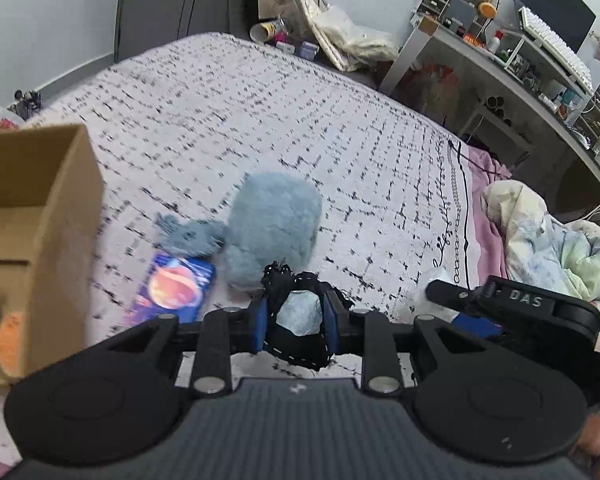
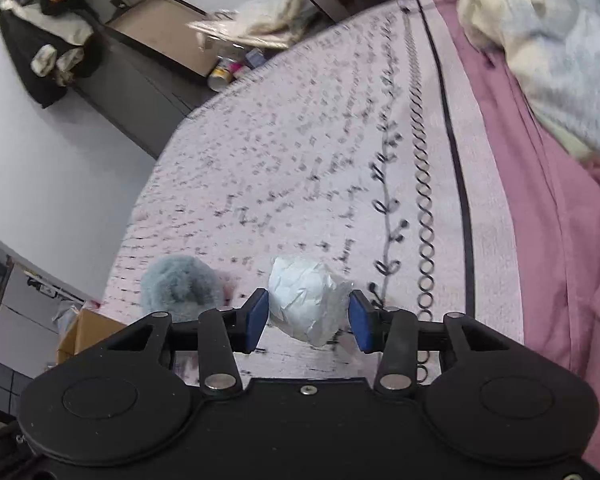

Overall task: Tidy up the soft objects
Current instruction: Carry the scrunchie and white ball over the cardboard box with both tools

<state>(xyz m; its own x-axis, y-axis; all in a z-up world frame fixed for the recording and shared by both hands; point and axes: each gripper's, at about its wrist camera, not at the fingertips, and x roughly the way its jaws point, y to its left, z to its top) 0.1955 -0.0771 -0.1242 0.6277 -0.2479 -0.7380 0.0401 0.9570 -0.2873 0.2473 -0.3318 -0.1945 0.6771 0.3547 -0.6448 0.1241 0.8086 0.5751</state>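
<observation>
My left gripper (image 1: 296, 320) is shut on a black piece of fabric with white stitching (image 1: 284, 280), held just above the bed; a pale blue patch shows in its middle. Beyond it a fluffy grey-blue plush (image 1: 272, 232) lies on the bedspread, with a smaller fuzzy blue piece (image 1: 192, 236) beside it. My right gripper (image 2: 308, 312) is shut on a crumpled whitish wad (image 2: 304, 300), both blue pads pressing its sides. The same plush (image 2: 180, 284) lies to its left. An open cardboard box (image 1: 40, 216) stands at the left edge of the bed.
A flat blue pack with an orange planet (image 1: 176, 284) lies by the box. The white black-flecked bedspread (image 1: 260, 120) stretches ahead. A pink sheet (image 2: 540, 200) and a bunched quilt (image 1: 548, 240) lie right. A cluttered desk (image 1: 520, 60) stands beyond.
</observation>
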